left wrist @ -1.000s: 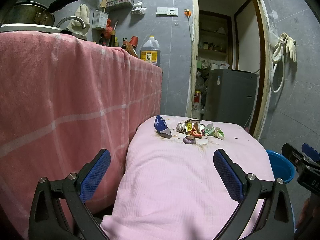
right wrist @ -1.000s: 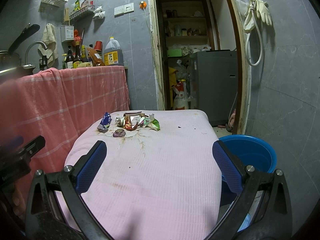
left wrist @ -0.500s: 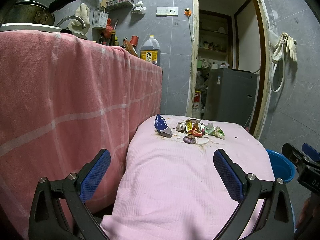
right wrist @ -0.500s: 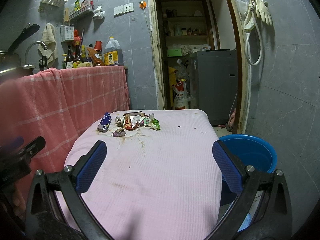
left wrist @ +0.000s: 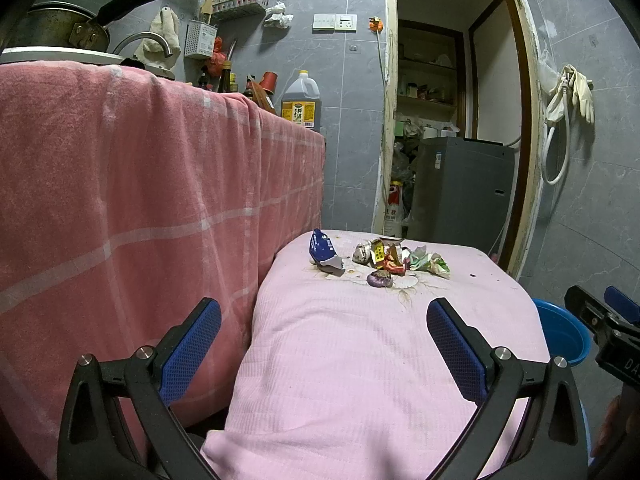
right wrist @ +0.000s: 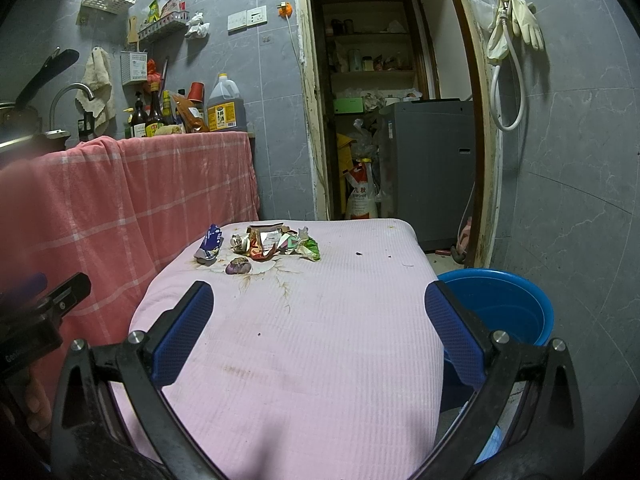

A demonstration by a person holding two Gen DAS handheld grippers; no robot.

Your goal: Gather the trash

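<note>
Crumpled wrappers (left wrist: 394, 258) on pink cloth (left wrist: 360, 360), both grippers spread wide

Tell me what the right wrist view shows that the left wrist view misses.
Only the right wrist view shows the blue bucket's whole opening, beside the table's right edge, and the row of bottles on the counter. Only the left wrist view shows the pan up close above the pink towel. Both show the trash pile at the far end of the pink cloth, and both grippers open and empty.
</note>
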